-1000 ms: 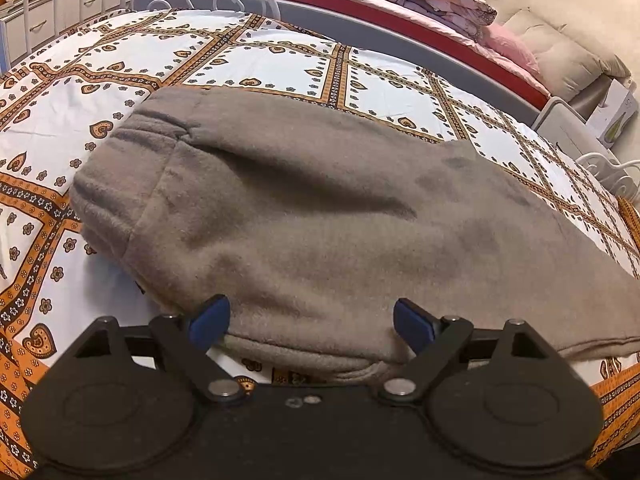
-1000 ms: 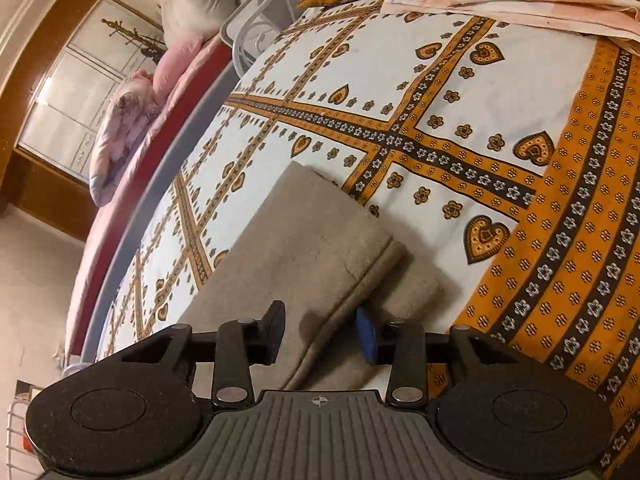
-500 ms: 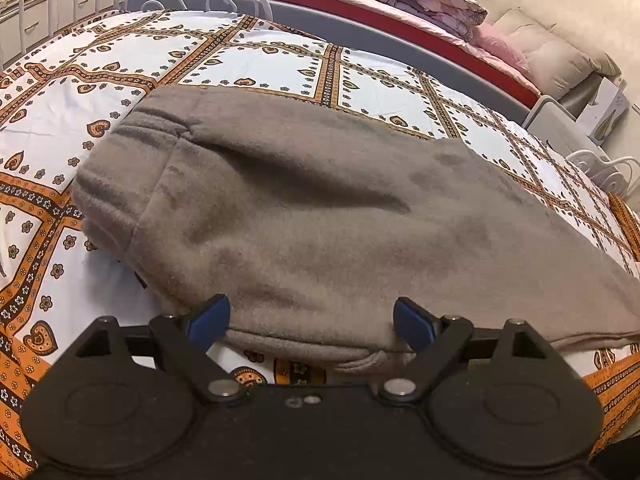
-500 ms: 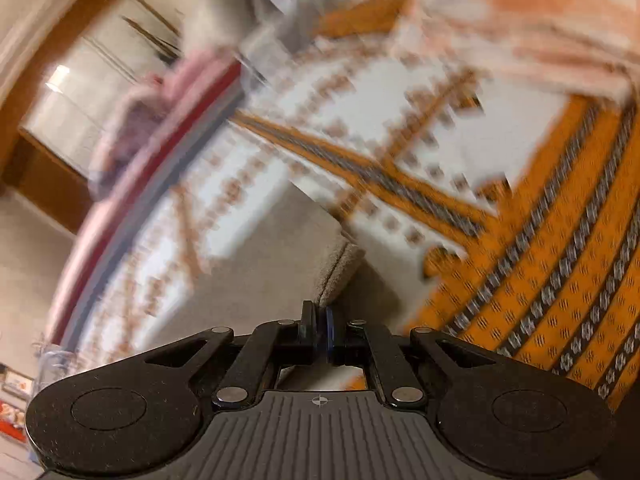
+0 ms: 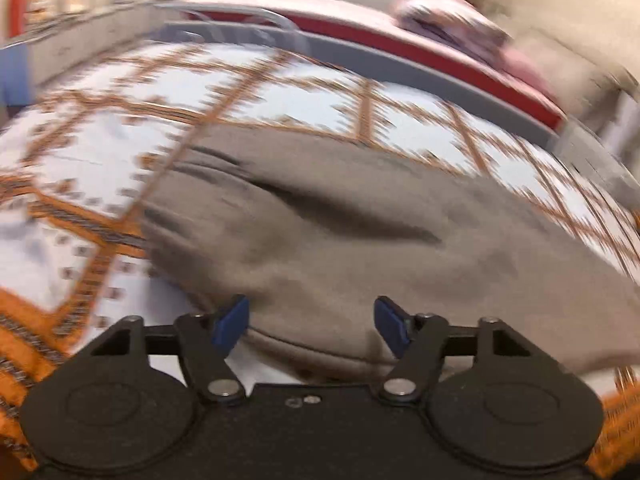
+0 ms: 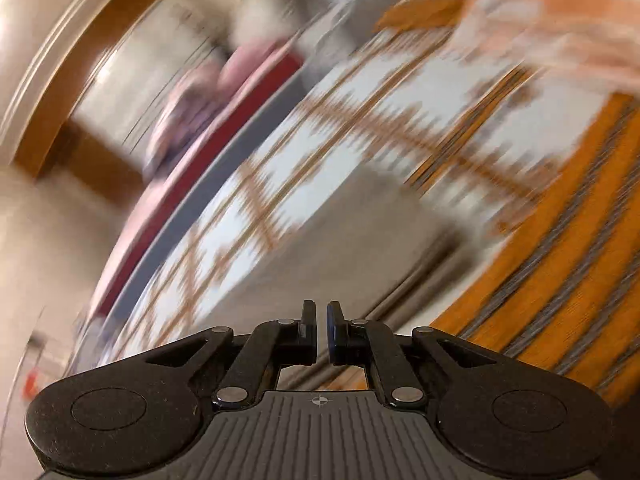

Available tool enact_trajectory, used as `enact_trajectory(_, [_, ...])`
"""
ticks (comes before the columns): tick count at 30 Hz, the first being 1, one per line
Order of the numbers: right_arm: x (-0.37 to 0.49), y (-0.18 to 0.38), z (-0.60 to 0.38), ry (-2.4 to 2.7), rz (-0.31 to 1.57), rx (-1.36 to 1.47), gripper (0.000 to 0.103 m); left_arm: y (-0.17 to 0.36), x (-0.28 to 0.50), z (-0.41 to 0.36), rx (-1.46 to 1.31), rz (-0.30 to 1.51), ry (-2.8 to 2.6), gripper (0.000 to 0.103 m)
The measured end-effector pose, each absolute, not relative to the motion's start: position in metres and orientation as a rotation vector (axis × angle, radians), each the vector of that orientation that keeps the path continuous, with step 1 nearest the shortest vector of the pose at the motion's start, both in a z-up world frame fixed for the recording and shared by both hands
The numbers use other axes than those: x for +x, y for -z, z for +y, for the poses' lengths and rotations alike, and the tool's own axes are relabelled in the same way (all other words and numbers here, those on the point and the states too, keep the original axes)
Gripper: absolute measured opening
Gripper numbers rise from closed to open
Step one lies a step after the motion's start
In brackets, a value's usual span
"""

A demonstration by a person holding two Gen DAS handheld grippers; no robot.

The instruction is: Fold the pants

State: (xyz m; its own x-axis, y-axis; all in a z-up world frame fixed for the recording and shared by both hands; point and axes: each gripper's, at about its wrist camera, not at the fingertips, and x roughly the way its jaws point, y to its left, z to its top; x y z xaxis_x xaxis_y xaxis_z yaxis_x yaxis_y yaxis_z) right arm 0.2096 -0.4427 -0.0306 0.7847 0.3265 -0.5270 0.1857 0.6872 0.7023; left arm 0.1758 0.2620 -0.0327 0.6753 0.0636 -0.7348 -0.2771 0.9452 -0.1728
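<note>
Surface: bed (image 5: 100, 168) covered by a white sheet with orange bands and small heart motifs; both views are smeared by motion blur.
Left gripper (image 5: 312, 322): jaws apart but have just been closing; the near edge of the pants sits between the blue pads (image 5: 232, 322), and the blur does not show either pad pressing on the cloth.
Right gripper (image 6: 321, 332): jaws drawn almost together, with only a thin slit between them; whether cloth is pinched in the slit cannot be told from the blurred frame.
Pants (image 5: 360, 232): grey-brown fleece, lying across the bed. In the left view the bulk spreads from just ahead of the jaws toward the right edge, with a dark fold line running across its upper part and a gathered, bunched end at the left.
Pants, right view (image 6: 344, 248): a pale grey-brown leg runs diagonally up from the jaws, with its seamed edge toward the orange border of the sheet.
Orange border (image 6: 560, 264): broad striped band at the right of the right view.
Second bed (image 5: 420, 48): beyond the first, with a grey rail, a red side, and a heap of pink bedding (image 5: 448, 20) on top.
Folded peach cloth (image 6: 560, 32): at the far upper right of the right view, lying on the patterned bed.
Background: beige wall and a wood-framed panel (image 6: 92, 80), at upper left of the right view.
</note>
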Motion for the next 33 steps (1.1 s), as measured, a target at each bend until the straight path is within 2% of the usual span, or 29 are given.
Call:
enact_trajectory(1, [0.213, 0.032, -0.424, -0.127, 0.702, 0.813, 0.006, 0.030, 0.174, 0.266, -0.297, 0.795, -0.234, 0.062])
enact_trajectory(3, [0.224, 0.035, -0.392, -0.191, 0.739, 0.812, 0.006, 0.026, 0.166, 0.271, -0.351, 0.772, -0.262, 0.075])
enact_trajectory(7, [0.242, 0.049, -0.337, -0.309, 0.825, 0.867, 0.010, 0.020, 0.161, 0.256, -0.390, 0.758, -0.201, 0.074])
enact_trajectory(8, [0.246, 0.053, -0.325, -0.330, 0.849, 0.881, 0.015, 0.018, 0.161, 0.249, -0.361, 0.755, -0.199, 0.075])
enact_trajectory(9, [0.247, 0.059, -0.313, -0.349, 0.877, 0.899, 0.034, 0.020, 0.160, 0.243, -0.344, 0.752, -0.206, 0.075])
enact_trajectory(11, [0.250, 0.065, -0.299, -0.369, 0.899, 0.933, 0.056, 0.027, 0.157, 0.240, -0.357, 0.754, -0.242, 0.074])
enact_trajectory(12, [0.253, 0.065, -0.292, -0.378, 0.912, 0.932, 0.056, 0.032, 0.156, 0.242, -0.378, 0.761, -0.246, 0.074])
enact_trajectory(27, [0.274, 0.081, -0.277, -0.343, 0.988, 1.032, 0.055, 0.039, 0.139, 0.260, -0.410, 0.767, -0.267, 0.074])
enact_trajectory(29, [0.279, 0.079, -0.276, -0.334, 0.967, 0.987, 0.032, 0.038, 0.141, 0.257, -0.402, 0.769, -0.258, 0.074])
enact_trajectory(30, [0.284, 0.079, -0.273, -0.325, 0.974, 0.952, 0.014, 0.038, 0.142, 0.256, -0.402, 0.770, -0.254, 0.074])
enact_trajectory(31, [0.284, 0.081, -0.271, -0.320, 0.980, 0.945, 0.006, 0.038, 0.143, 0.255, -0.401, 0.770, -0.251, 0.074])
enact_trajectory(33, [0.277, 0.075, -0.270, -0.324, 0.947, 0.926, 0.006, 0.037, 0.143, 0.254, -0.401, 0.770, -0.248, 0.074])
